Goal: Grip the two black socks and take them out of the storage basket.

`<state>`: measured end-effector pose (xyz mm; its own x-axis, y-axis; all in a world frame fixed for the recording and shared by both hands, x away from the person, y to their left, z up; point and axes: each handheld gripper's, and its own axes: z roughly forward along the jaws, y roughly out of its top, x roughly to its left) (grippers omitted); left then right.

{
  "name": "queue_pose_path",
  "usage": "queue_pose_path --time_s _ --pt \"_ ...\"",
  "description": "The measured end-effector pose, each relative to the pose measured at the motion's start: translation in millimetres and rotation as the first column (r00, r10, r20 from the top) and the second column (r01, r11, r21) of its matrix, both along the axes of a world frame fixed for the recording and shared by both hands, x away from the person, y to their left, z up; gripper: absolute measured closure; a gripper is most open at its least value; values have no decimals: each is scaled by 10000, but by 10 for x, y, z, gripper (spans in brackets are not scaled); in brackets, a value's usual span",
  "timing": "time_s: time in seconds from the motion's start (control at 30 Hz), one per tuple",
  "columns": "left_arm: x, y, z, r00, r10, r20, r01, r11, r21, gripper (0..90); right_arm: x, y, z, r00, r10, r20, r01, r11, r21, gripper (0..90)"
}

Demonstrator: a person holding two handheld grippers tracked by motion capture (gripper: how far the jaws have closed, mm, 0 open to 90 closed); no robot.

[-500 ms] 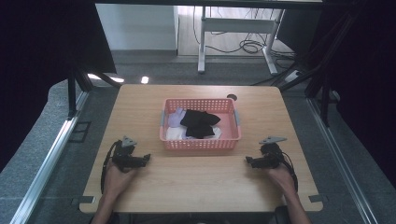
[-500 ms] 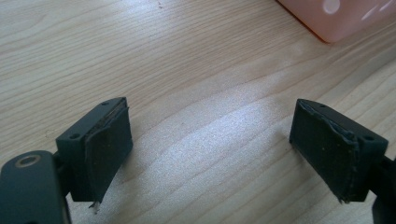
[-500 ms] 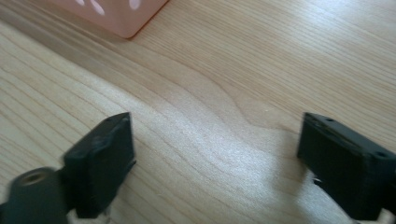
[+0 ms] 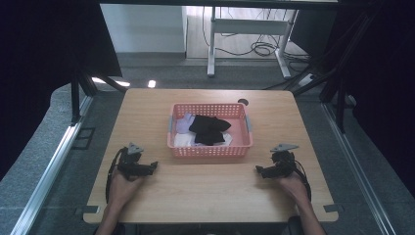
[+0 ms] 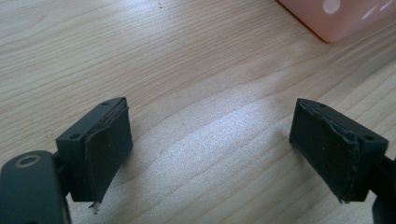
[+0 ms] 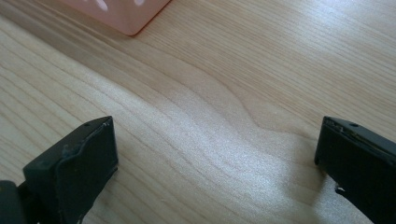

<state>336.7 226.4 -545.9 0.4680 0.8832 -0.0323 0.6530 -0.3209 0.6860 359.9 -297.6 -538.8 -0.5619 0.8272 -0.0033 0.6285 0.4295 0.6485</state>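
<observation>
A pink plastic basket (image 4: 210,152) stands mid-table and holds a black garment (image 4: 209,128) on top of white and lilac cloth (image 4: 183,123). My left gripper (image 4: 152,166) rests low over the wood, left of and below the basket, jaws pointing right. In the left gripper view the left gripper (image 5: 210,144) stands open over bare wood, with a basket corner (image 5: 343,16) at the top right. My right gripper (image 4: 259,170) sits at the lower right, jaws pointing left. The right gripper (image 6: 217,161) is open too, nothing between its fingers, with the basket corner (image 6: 123,14) at the top left.
The wooden table (image 4: 205,196) has bare surface in front of the basket and on both sides. A small dark round hole (image 4: 242,102) lies near the far edge. Beyond the table are a grey floor and a white desk frame (image 4: 244,29) with cables.
</observation>
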Motion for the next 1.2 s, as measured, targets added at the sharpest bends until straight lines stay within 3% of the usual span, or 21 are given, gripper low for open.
queue_pose_path --time_s 0.23,0.53,0.83,1.2 --pt "0 0 0 10000 2 0 -2 10000 0 127 6 9 13 9999 -40 -129 39 10000 -71 0" --pt "1 1 0 10000 3 -2 -3 10000 -13 127 -2 67 85 9995 52 -298 -58 9998 -191 72" --pt "2 1 0 10000 9 -5 -9 10000 -21 127 21 103 288 9996 288 56 -289 9993 217 72" --pt "2 1 0 10000 14 -1 -14 10000 -19 128 85 109 526 9988 451 176 -457 9984 337 73"
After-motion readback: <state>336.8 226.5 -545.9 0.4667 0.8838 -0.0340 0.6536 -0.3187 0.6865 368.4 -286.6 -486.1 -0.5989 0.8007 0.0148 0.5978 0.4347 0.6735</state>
